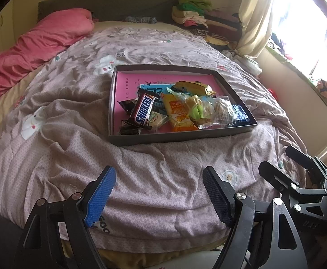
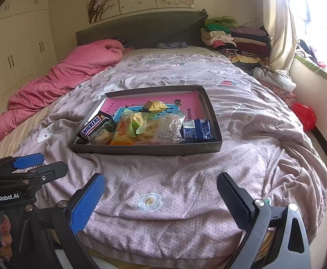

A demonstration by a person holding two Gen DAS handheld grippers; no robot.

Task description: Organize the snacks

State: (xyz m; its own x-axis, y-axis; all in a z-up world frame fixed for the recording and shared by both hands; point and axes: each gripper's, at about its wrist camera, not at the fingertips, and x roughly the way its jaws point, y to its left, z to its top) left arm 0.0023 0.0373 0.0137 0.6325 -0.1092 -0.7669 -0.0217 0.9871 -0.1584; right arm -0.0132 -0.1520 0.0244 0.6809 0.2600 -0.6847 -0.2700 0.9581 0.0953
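Bedroom: rumpled lilac quilt (image 2: 163,179) over a bed, pink duvet (image 2: 58,80) far left, folded clothes (image 2: 230,38) far right by the curtain. Shallow dark tray (image 2: 145,149) mid-quilt, snacks heaped inside, bare quilt all round. Snickers bar (image 1: 143,112) at tray's left, long axis running near-to-far. Left gripper (image 1: 159,195) and right gripper (image 2: 161,199) gaping wide, empty, near the bed's near edge.
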